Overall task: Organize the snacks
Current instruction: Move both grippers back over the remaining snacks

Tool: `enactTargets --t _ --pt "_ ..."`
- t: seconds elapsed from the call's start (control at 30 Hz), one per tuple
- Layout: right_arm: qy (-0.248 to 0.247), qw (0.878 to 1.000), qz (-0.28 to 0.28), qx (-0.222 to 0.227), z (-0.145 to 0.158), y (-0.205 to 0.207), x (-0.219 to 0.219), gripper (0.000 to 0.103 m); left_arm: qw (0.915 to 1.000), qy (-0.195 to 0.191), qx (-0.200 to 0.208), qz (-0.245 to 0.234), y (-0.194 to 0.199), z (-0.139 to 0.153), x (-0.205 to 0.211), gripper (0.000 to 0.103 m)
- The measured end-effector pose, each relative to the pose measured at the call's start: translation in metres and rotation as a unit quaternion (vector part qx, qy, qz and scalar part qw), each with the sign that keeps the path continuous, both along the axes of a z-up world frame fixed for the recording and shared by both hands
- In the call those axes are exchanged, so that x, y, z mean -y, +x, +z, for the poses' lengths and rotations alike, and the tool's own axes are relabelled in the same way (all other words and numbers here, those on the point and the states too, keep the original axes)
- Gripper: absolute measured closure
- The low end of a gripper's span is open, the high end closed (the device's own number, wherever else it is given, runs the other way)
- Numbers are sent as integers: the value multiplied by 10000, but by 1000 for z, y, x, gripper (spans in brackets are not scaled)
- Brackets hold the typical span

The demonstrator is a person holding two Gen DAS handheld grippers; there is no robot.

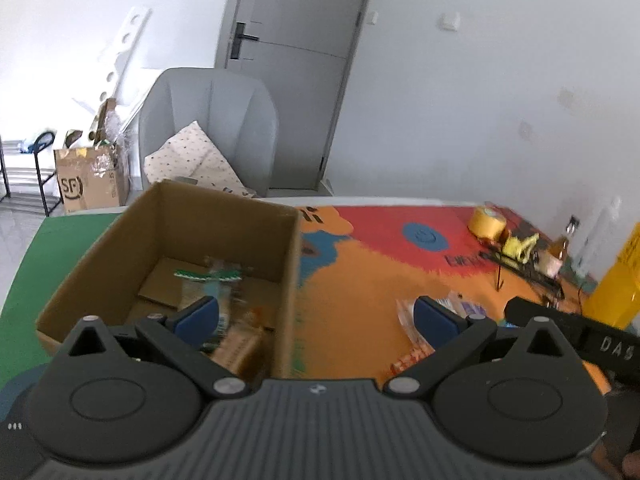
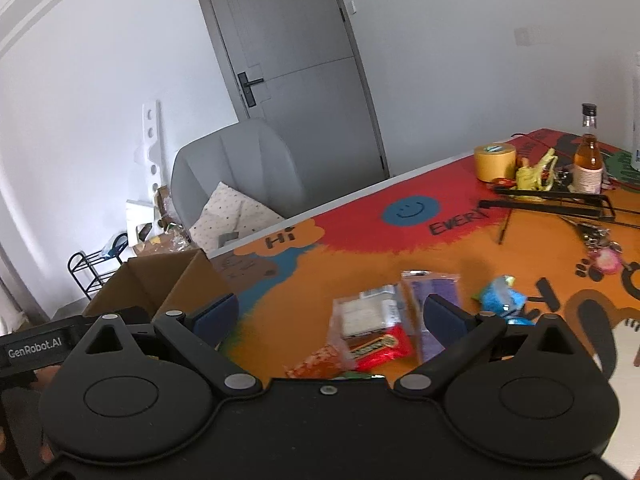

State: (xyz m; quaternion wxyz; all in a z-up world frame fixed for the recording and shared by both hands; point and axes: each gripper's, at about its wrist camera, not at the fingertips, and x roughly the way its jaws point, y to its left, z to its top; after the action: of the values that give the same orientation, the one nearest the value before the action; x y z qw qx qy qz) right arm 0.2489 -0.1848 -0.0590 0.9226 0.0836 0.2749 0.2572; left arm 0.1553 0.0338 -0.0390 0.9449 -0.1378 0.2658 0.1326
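An open cardboard box [image 1: 224,216] stands on the table's left part, with several snack packets [image 1: 224,300] lying blurred on its floor. My left gripper [image 1: 316,318] is open and empty, straddling the box's right wall. More snacks lie loose on the orange cloth: a clear packet [image 2: 368,314], a red packet [image 2: 380,346], a purple packet [image 2: 434,296] and a blue packet [image 2: 502,298]. Above that pile my right gripper [image 2: 332,314] hangs open, nothing between its fingers. The box's corner [image 2: 192,276] shows at the right wrist view's left.
A yellow tape roll [image 2: 495,161], a bottle [image 2: 588,160], a yellow crumpled item [image 2: 534,174], black rods [image 2: 548,200] and a keyring [image 2: 604,256] sit at the table's far right. A grey chair [image 1: 212,128] with a cushion stands behind the table. A yellow object [image 1: 620,280] rises at the right.
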Motion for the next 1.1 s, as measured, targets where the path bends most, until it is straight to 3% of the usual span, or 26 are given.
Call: enactTargets --t 0.37,0.77,0.97,1.1 --pt "50 9998 -140 -144 -12 -1 42 3 9978 -48 -213 -622 11 -10 39 0" --pt "123 9988 -302 -371 -27 5 80 3 9952 -32 -239 -945 22 -18 66 1" --pt "99 9978 -434 -489 -37 10 94 3 9933 -98 -299 -1110 33 -29 78 3" --pt "35 9967 -548 -600 -46 17 100 7 9923 -128 -373 -1178 43 -38 86 10"
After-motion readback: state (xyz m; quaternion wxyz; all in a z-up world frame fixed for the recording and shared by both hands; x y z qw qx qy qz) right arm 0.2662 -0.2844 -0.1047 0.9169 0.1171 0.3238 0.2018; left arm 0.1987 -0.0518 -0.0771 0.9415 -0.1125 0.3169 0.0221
